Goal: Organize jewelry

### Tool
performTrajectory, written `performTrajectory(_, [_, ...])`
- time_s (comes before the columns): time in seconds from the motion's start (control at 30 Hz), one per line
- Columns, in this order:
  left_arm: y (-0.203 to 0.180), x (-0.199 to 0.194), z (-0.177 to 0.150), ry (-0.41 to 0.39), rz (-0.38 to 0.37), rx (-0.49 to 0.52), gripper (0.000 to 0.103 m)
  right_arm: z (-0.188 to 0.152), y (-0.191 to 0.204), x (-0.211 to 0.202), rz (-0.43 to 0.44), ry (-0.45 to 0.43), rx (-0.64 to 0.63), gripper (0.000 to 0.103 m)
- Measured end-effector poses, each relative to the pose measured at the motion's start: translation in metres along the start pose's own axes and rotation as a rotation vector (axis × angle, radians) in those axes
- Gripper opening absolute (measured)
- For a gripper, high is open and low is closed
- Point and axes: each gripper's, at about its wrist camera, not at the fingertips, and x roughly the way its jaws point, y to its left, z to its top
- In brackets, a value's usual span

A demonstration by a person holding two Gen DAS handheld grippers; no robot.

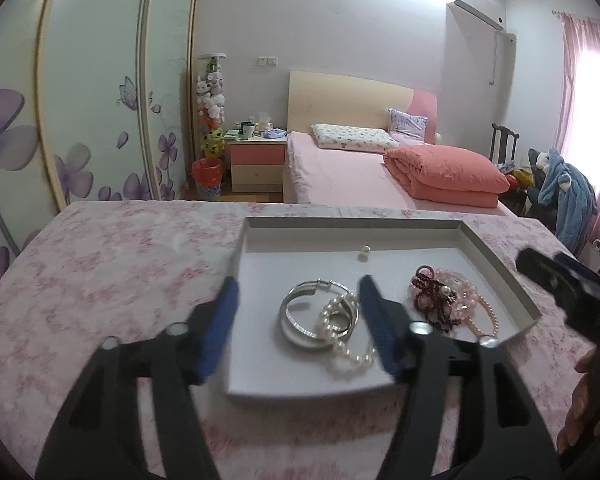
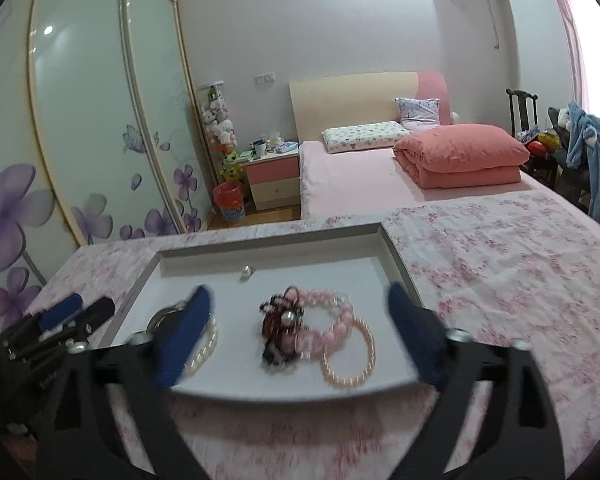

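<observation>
A shallow white tray (image 1: 260, 248) lies on the pink floral cloth. It holds silver bangles (image 1: 300, 320), a white pearl bracelet (image 1: 342, 344), a pile of pink and dark red bead bracelets (image 1: 444, 300) and a small pearl earring (image 1: 365, 254). My left gripper (image 1: 298, 308) is open, its blue fingers on either side of the bangles and pearls, empty. In the right wrist view the tray (image 2: 396, 256) shows again; my right gripper (image 2: 300, 332) is open around the pink and dark bead pile (image 2: 300, 320), above a thin pink bracelet (image 2: 348, 356), empty.
The table's far edge drops off toward a pink bed (image 1: 340, 176) and nightstand (image 1: 256, 160). The right gripper's body (image 1: 572, 288) shows at the tray's right side, the left gripper (image 2: 60, 320) at its left. Bare cloth (image 2: 500, 264) lies right of the tray.
</observation>
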Motion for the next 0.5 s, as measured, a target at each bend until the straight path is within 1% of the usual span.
performTrajectory(0.03, [0.003,-0.007,-0.002,-0.001,0.001,-0.001,0.082,-0.002,0.001,-0.005,0.001,0.0,-0.012,0.101])
performTrajectory(0.07, [0.004,-0.013,-0.003,-0.003,0.003,-0.001,0.087,-0.005,0.004,-0.012,0.002,0.005,-0.029,0.101])
performTrajectory(0.1, [0.006,-0.021,-0.005,-0.007,0.007,-0.001,0.095,-0.008,0.007,-0.019,0.004,0.014,-0.04,0.101])
performTrajectory(0.13, [0.007,-0.03,-0.007,-0.014,0.009,0.001,0.099,-0.011,0.009,-0.025,0.006,0.022,-0.047,0.101])
performTrajectory(0.23, [0.012,-0.048,-0.013,-0.024,0.012,0.007,0.099,-0.019,0.011,-0.04,0.008,0.025,-0.063,0.101])
performTrajectory(0.33, [0.017,-0.068,-0.022,-0.037,0.016,-0.002,0.099,-0.025,0.016,-0.061,0.006,0.009,-0.081,0.101])
performTrajectory(0.5, [0.021,-0.1,-0.035,-0.074,0.043,0.004,0.099,-0.028,0.018,-0.087,0.013,-0.027,-0.071,0.101])
